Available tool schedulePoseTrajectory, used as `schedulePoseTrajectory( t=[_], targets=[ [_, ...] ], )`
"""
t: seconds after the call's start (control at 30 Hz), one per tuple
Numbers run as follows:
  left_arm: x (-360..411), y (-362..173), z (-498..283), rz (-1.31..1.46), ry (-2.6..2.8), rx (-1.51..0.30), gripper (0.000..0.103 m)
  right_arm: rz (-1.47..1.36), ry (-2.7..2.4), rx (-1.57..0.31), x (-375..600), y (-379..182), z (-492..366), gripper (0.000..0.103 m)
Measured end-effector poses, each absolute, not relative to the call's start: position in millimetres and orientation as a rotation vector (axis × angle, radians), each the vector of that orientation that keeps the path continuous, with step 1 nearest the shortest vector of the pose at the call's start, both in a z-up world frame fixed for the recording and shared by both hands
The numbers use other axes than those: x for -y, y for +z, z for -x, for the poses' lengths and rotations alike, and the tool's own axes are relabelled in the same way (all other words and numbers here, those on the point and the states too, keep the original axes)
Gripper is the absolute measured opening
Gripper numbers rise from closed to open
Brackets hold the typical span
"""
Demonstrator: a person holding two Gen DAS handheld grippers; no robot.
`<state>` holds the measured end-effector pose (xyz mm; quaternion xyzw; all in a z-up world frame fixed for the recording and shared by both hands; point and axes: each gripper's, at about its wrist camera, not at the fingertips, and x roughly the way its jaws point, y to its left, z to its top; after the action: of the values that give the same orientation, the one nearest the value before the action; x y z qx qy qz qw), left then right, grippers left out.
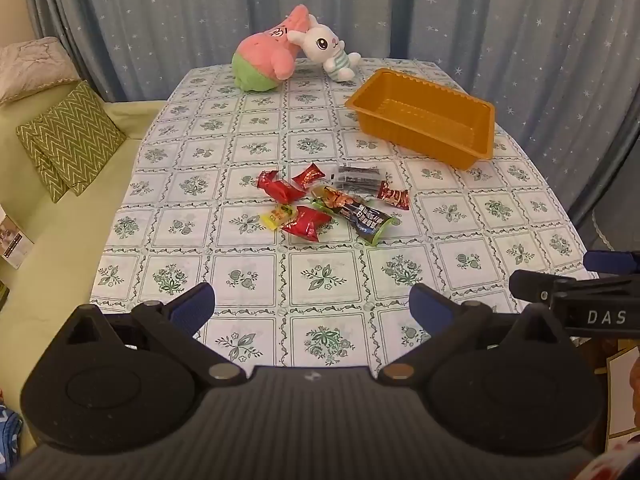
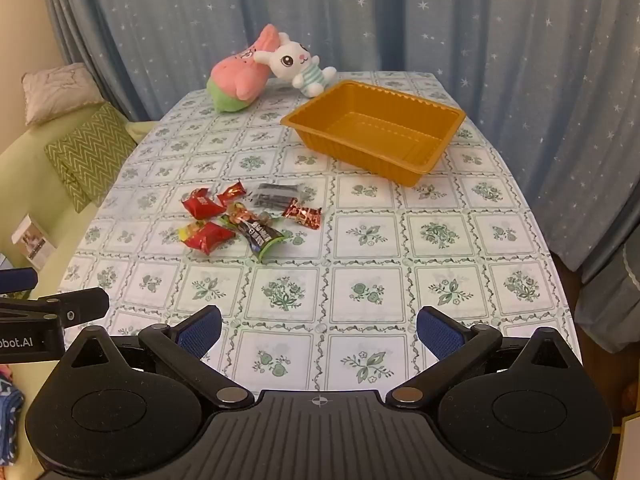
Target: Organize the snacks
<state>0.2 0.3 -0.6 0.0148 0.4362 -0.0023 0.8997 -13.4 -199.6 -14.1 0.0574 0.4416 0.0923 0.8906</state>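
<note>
The left hand-held gripper (image 1: 312, 304) hangs over the near edge of the desk (image 1: 500, 240), its blue-padded fingers spread wide apart with nothing between them but the patterned tablecloth. The right hand-held gripper (image 2: 318, 328) sits in much the same pose just beside it, fingers equally far apart and empty; each gripper shows at the edge of the other's view. The snacks (image 1: 328, 204) lie in a loose cluster near the middle of the desk, well ahead of both grippers and touched by neither. The cluster holds several red wrapped packets (image 1: 306, 222), a small yellow packet (image 1: 279, 216), a long dark packet with a green edge (image 1: 356, 212), a clear packet of dark sticks (image 1: 358, 178) and a red-and-white wrapped sweet (image 1: 394, 195); some overlap or touch one another. Beyond them, toward the far right of the desk, stands an orange plastic tray (image 1: 424, 120), open side up and with nothing in it, set apart from the snack cluster. At the far edge of the desk a pink and green plush toy (image 1: 266, 60) leans against a white plush rabbit (image 1: 330, 50). Blue star-printed curtains (image 1: 440, 4) hang behind the desk, and a green zigzag cushion (image 1: 70, 140) rests on a pale green sofa (image 1: 48, 272) to the left.
</note>
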Motion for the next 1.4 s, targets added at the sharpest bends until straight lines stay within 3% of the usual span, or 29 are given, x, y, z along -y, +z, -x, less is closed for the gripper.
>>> schedulePoseTrajectory(
  t=[1.4],
  targets=[
    [1.7,-4.0,-6.5,-0.034,-0.014,-0.91,0.103,-0.123,0.191,-0.926,200.8,-20.5,4.3,0.103]
  ],
)
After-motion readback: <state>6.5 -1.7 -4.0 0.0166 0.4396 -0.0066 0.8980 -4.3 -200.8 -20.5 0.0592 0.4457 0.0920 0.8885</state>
